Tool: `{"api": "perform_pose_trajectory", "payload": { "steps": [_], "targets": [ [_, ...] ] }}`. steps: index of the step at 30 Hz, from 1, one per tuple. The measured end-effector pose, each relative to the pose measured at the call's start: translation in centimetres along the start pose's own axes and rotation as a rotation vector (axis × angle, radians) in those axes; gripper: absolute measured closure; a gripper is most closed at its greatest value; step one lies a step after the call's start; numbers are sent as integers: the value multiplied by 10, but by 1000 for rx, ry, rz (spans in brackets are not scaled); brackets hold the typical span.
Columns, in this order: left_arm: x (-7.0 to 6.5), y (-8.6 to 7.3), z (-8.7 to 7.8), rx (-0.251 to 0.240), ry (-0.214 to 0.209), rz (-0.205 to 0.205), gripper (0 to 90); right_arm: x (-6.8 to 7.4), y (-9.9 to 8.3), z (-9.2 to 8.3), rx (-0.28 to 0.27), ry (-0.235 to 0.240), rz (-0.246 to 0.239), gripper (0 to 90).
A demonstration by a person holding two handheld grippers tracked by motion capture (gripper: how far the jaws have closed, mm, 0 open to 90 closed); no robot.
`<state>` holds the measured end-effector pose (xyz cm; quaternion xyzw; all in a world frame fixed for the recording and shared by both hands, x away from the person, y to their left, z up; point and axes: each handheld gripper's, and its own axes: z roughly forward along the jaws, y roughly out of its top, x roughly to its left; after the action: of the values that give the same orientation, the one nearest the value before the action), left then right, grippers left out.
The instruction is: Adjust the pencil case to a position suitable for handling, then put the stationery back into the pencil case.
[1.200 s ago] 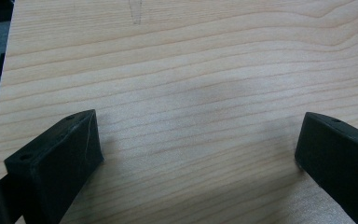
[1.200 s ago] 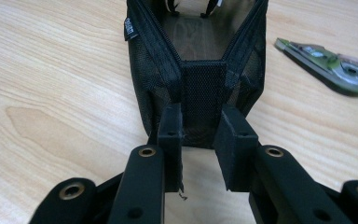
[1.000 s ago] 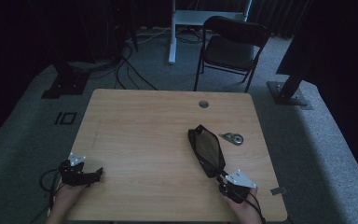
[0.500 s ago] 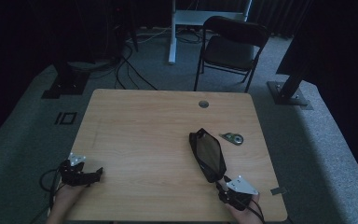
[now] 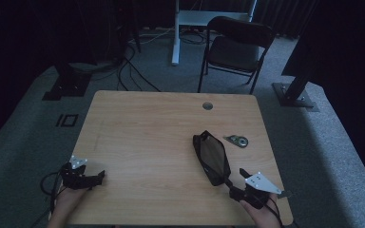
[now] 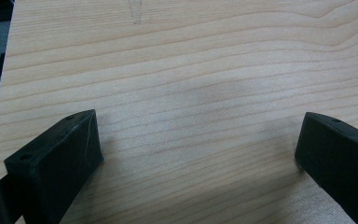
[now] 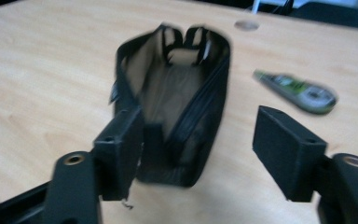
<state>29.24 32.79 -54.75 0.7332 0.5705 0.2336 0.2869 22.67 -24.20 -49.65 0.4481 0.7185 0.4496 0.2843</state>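
One wooden table (image 5: 147, 137) carries every item, with a round grommet hole (image 5: 207, 106) near its far edge. Beyond it, on grey carpet, stands a dark folding chair (image 5: 235, 47). Next in size is the black pouch (image 5: 211, 158), which lies on the right half of the table, unzipped, its long axis running from the middle toward the near right corner; in the right gripper view its pale lining (image 7: 168, 88) is exposed and the mouth gapes upward. Right gripper (image 5: 235, 187), held in a hand at the near right corner, sits just at the pouch's near end. Its jaws have just been opening and now stand spread: in the right gripper view the left pad (image 7: 121, 149) is just beside or touching the pouch's near end, while the right pad (image 7: 286, 154) stands clear over bare wood, so nothing is pinched. Left gripper (image 5: 95, 178) rests at the near left edge, well apart from the pouch; its pads (image 6: 60, 163) are spread wide over bare wood. Smallest is a green-and-grey correction tape dispenser (image 5: 237, 140), lying near the pouch's right side, apart from it.
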Motion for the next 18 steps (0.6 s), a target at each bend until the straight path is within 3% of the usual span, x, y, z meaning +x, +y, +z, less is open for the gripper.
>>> {"api": "perform_pose_trajectory", "payload": {
  "steps": [3, 6, 7, 10, 18],
  "targets": [
    [0, 0, 0, 0, 0, 0, 4, -14, 8, -1, -37, -5, 14, 221],
    [0, 0, 0, 0, 0, 0, 4, -22, 12, -1, -62, -21, 34, 212],
    [0, 0, 0, 0, 0, 0, 4, -31, 15, 1, -85, -39, 47, 190],
    [0, 0, 0, 0, 0, 0, 4, -42, 18, 5, -80, -35, 30, 131],
    [0, 0, 0, 0, 0, 0, 4, -68, 27, 25, -56, -47, 18, 139]
  ]
}}
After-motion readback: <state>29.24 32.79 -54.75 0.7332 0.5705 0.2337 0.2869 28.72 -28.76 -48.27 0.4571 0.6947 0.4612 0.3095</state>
